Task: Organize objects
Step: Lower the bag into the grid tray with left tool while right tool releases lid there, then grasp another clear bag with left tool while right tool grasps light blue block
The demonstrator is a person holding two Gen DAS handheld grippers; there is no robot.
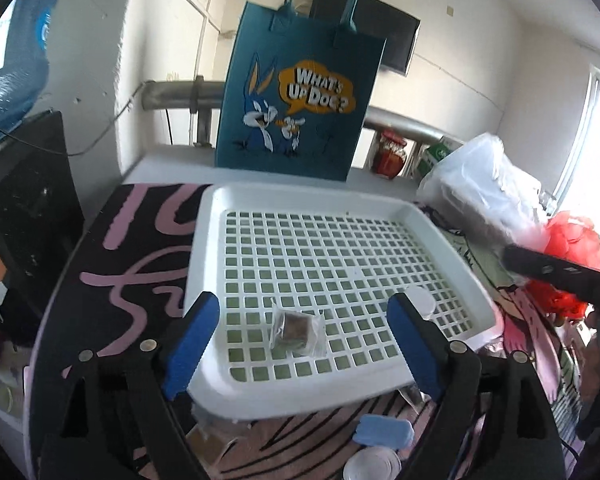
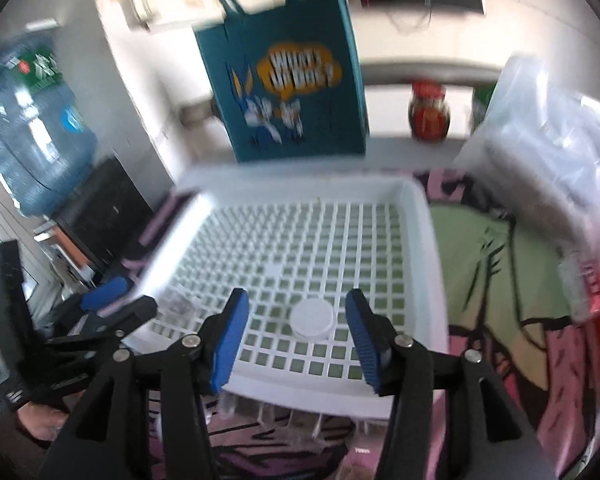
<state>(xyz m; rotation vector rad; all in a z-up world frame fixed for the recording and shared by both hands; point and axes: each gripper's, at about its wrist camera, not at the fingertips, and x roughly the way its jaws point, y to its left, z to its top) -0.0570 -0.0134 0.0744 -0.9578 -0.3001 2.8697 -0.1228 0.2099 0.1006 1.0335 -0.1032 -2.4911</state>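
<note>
A white perforated tray lies on a patterned cloth; it also shows in the right wrist view. A small brown block in clear wrap lies in the tray's near part. A white round lid lies near the tray's right corner, and shows in the right wrist view. My left gripper is open and empty above the wrapped block. My right gripper is open and empty, its fingers either side of the lid and above it. The left gripper shows at the tray's left.
A teal cartoon tote bag stands behind the tray. A red jar and clear plastic bags sit at the back right, red plastic at the right. A blue case and white lids lie before the tray. A water jug stands left.
</note>
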